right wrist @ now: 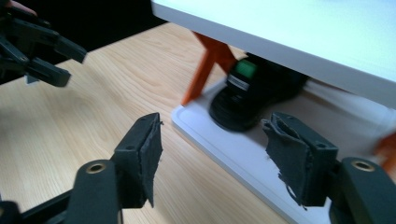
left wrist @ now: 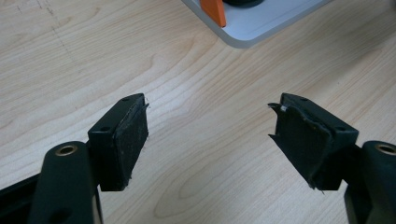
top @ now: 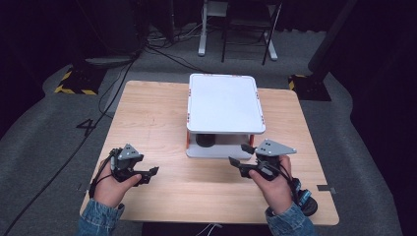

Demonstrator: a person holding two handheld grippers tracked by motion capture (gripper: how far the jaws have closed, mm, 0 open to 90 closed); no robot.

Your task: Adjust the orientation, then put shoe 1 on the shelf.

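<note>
A white two-level stand (top: 223,103) on orange posts (right wrist: 205,65) sits at the back middle of the wooden table (top: 152,118). On its lower tray (right wrist: 233,149) lies a black object (right wrist: 252,93) with a green label, under the top plate; it shows as a dark shape (top: 205,139) in the high view. My right gripper (top: 238,154) hovers just in front of the lower tray's front edge, open, with nothing between the jaws (right wrist: 212,135). My left gripper (top: 150,175) is held over bare wood at the front left, open and empty (left wrist: 210,126).
The tray's corner (left wrist: 266,23) and one orange post (left wrist: 214,10) lie ahead of the left gripper. A small black and blue device (top: 307,201) sits at the table's front right edge. Cables (top: 113,83) and furniture legs (top: 268,39) are on the carpet beyond.
</note>
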